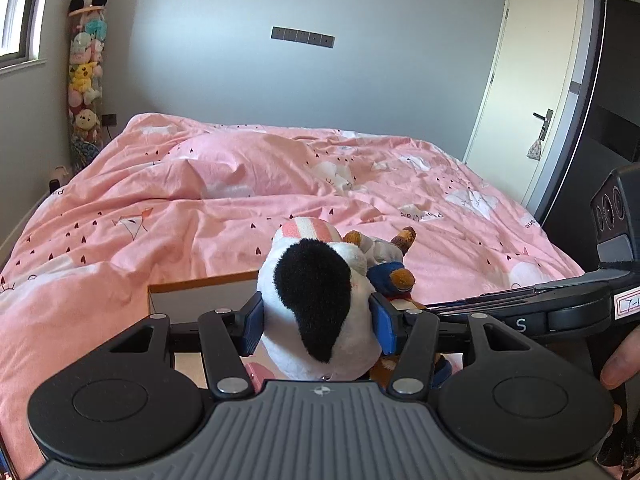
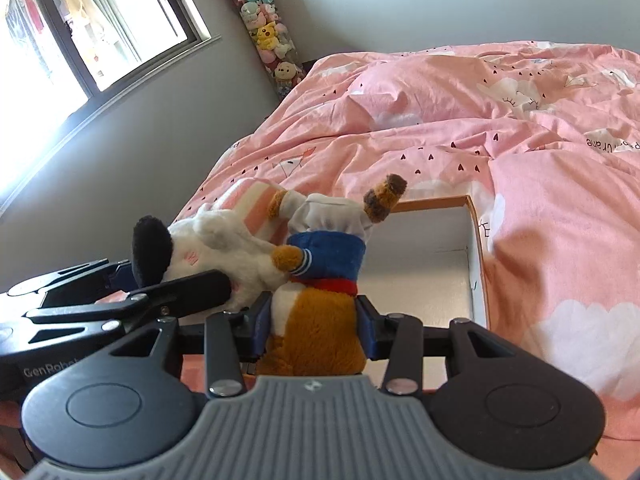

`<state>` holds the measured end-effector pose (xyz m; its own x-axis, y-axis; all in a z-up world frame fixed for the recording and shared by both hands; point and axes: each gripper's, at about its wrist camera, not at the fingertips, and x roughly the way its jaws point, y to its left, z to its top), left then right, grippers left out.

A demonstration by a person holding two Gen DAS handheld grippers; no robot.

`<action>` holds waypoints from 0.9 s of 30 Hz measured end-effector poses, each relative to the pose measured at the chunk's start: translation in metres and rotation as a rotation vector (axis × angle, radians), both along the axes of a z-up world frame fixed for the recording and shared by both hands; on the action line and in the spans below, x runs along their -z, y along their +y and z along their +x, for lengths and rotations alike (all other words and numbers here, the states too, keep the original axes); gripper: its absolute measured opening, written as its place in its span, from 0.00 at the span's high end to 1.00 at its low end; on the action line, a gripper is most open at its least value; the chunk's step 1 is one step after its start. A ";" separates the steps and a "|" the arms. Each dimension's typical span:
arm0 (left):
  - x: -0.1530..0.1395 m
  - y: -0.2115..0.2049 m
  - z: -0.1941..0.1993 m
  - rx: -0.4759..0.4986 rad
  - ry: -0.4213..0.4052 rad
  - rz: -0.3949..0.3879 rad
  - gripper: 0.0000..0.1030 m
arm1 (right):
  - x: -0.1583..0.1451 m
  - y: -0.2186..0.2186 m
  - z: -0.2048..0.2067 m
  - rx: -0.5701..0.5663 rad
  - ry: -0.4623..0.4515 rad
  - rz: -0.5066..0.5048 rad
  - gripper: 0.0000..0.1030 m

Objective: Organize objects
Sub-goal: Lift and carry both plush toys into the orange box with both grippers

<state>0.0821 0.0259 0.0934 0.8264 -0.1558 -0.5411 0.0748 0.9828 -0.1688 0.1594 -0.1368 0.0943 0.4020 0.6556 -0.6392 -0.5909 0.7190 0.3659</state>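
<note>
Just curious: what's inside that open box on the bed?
The box shows only pale inner walls. Its bottom is hidden behind the brown plush dog and white plush dog held before it.

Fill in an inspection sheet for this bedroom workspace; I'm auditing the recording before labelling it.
Surface: pink duvet, rumpled.
Job's things: white plush dog and brown plush dog, both lifted; open box on the bed.
Clutter: nothing seen.
Grippers: left gripper clamps the white dog; right gripper clamps the brown one.
Cables: cord below wall socket.
Surroundings: window, plush-filled tube, closed door.
</note>
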 end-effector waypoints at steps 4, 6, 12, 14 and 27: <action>0.005 0.009 0.018 -0.013 -0.020 -0.034 0.40 | 0.001 0.006 0.018 0.032 0.005 0.033 0.56; 0.012 0.015 0.028 -0.030 0.000 -0.071 0.40 | 0.005 0.010 0.027 0.044 0.010 0.039 0.56; 0.057 0.021 0.048 -0.060 0.106 -0.155 0.40 | 0.044 0.020 0.056 0.057 0.107 -0.015 0.56; 0.074 0.020 0.053 -0.064 0.141 -0.184 0.40 | 0.059 0.020 0.063 0.068 0.145 -0.046 0.56; 0.133 -0.006 0.061 -0.068 0.239 -0.100 0.40 | 0.130 0.018 0.095 0.091 0.320 -0.174 0.56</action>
